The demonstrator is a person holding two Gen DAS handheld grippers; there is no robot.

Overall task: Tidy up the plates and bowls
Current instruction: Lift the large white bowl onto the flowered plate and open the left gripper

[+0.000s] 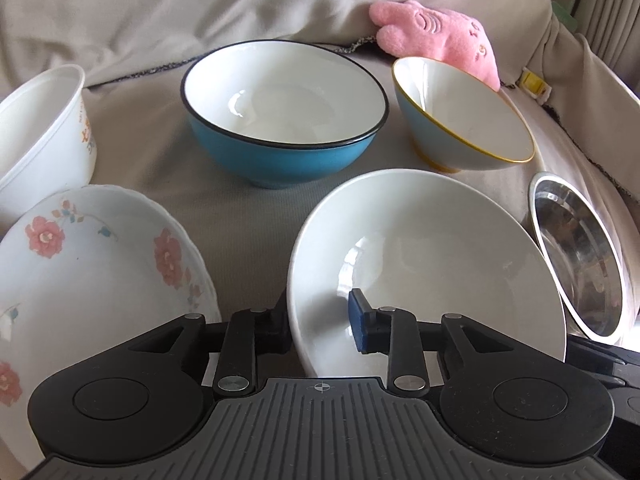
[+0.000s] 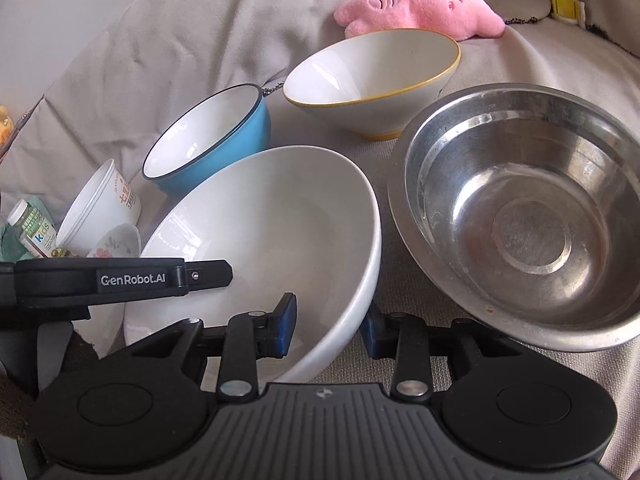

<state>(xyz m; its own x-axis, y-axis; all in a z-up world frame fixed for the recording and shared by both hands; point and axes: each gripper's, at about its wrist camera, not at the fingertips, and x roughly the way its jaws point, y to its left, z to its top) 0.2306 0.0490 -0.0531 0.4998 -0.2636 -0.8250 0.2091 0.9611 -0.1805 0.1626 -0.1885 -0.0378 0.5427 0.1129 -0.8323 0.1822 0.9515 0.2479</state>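
"GenRobot.AI" is read on the left claw (image 2: 192, 276); "Kids" on a bottle (image 2: 34, 230). The white bowl (image 2: 280, 232) rim is straddled by both claws; grip cannot be told for either.

Black gripper (image 1: 320, 322), blue pads (image 1: 359, 326), ribbed grey base.

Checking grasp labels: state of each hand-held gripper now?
Left hand-held gripper: straddles the white bowl rim; contact unclear.
Right hand-held gripper: closed on the same bowl's rim.
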